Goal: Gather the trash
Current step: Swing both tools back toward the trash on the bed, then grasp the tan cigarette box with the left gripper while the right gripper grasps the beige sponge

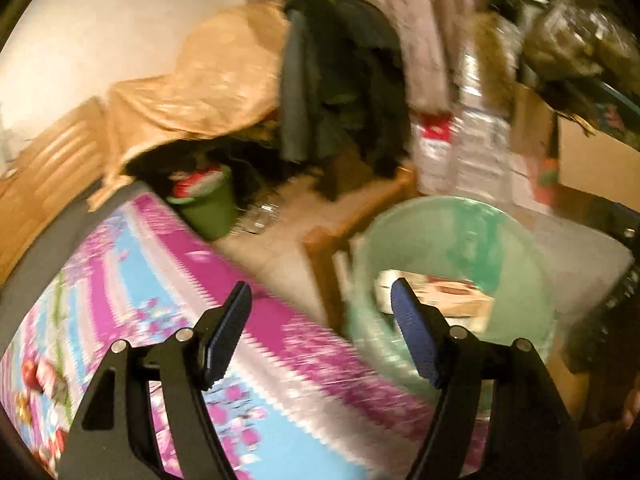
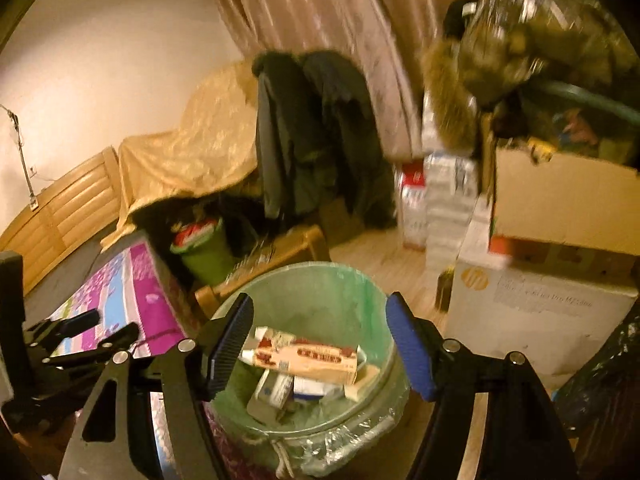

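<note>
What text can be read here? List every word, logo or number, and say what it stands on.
"hp": round orange logo on the white cardboard box.
Grey print beside that logo: too blurred to read.
Red label on the carton in the green-lined bin: too blurred.
Red-and-white packs by the curtain: illegible.

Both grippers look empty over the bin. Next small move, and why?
Probably swing the left gripper back over the flowered cloth to look for the next piece. Both it and the right gripper are open with nothing between the fingers, and boxes already lie in the lined bin. No loose trash shows here.
</note>
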Demonstrator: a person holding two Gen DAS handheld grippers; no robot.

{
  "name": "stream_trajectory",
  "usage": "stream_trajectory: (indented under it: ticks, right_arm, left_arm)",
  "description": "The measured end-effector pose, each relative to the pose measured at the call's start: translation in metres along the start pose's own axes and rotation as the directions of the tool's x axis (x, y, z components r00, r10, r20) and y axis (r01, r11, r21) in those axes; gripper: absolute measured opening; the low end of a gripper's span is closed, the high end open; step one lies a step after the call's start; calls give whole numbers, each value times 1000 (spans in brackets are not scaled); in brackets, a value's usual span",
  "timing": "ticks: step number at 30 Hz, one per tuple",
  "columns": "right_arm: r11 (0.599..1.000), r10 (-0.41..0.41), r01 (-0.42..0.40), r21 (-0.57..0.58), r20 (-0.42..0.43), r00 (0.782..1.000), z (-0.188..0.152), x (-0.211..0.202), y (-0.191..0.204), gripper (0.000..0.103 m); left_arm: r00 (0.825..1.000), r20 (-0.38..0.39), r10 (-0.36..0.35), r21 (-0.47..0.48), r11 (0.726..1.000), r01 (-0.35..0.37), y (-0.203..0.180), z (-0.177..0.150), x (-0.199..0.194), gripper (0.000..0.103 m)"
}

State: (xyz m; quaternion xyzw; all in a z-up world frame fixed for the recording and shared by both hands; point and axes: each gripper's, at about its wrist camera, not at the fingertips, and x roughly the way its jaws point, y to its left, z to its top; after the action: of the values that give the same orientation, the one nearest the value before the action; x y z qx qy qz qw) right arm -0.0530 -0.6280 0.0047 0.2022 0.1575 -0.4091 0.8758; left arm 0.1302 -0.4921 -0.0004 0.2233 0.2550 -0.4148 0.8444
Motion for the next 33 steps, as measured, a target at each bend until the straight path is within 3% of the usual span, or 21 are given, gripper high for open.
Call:
stream_trajectory:
  ticks: [2, 4, 10, 15, 18, 23, 25, 27, 30, 31, 33]
  right_arm:
    - [1000, -18, 19, -16, 58, 998, -9, -13, 14, 79]
    - [998, -13, 20, -56, 118, 993, -20, -27, 35, 84]
    - [961, 114, -70, -266, 153, 982, -55, -56, 122, 87]
    - [897, 259, -211, -388, 77, 963, -87, -69, 199, 88]
    - [860, 323, -285, -422, 20, 946, -104, -76, 240, 88]
    - [789, 411, -395, -471, -73, 909, -133, -92, 306, 89]
    - [774, 426, -420, -474, -102, 899, -142, -97, 322, 89]
    - [750, 443, -458, -477, -151, 883, -155, -101, 341, 89]
    - [720, 455, -495, -486, -208, 866, -169, -103, 357, 89]
    - [706, 459, -510, -491, -231, 858, -175, -104, 365, 89]
    - [687, 466, -531, -497, -260, 846, -181, -103, 373, 89]
  left_arm:
    - [998, 23, 55, -24, 998, -54, 13, -9, -8, 72]
    - [986, 63, 154, -42, 987, -152, 32, -26, -22, 76]
    - [939, 59, 339, -89, 939, -333, 88, -84, -61, 77]
    - [896, -27, 443, -166, 882, -441, 149, -145, -102, 77]
    - [858, -89, 505, -192, 837, -513, 188, -186, -132, 77]
    - [814, -208, 542, -229, 782, -580, 255, -249, -178, 77]
    - [807, -255, 533, -230, 777, -586, 288, -273, -194, 77]
    - [812, -291, 506, -215, 792, -571, 322, -291, -203, 77]
    - [800, -311, 513, -177, 796, -579, 368, -309, -210, 77]
    - [805, -312, 504, -177, 802, -571, 379, -312, -211, 77]
    - [836, -312, 452, -176, 837, -519, 401, -315, -209, 77]
